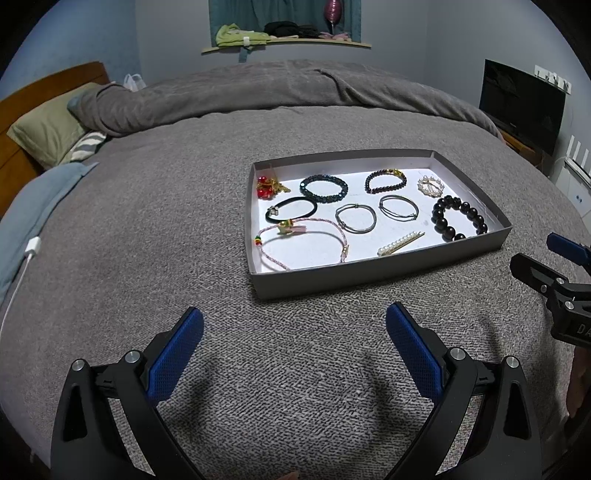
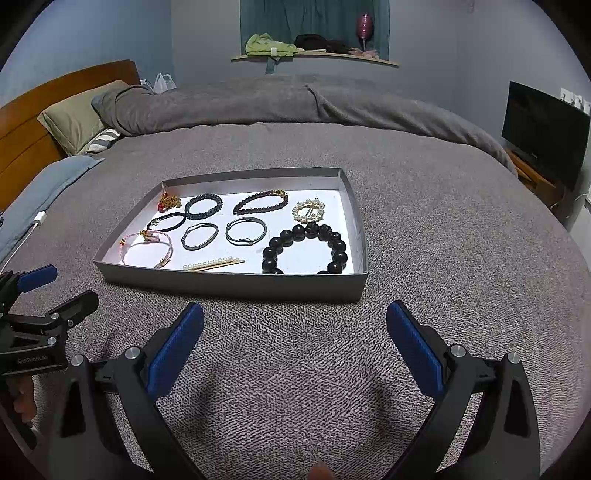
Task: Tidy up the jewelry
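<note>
Grey tray (image 1: 369,275) of bracelets on bed (image 1: 147,240), left tongs (image 1: 294,325) spread wide

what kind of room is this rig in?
A bedroom, almost certainly. The jewelry tray sits on a bed with a grey blanket; there is a pillow against a wooden headboard, and a TV on a stand beside the bed.

A wide bed (image 1: 184,229) under a grey knitted cover fills the room, a rumpled grey duvet (image 1: 280,92) heaped along its far side. At the bed's left end stand a wooden headboard (image 1: 22,110) and an olive pillow (image 1: 48,129). Beyond the bed, blue-grey walls hold a curtained window (image 1: 284,18) with a cluttered sill, and a dark television (image 1: 521,107) sits off the bed's right end.
</note>
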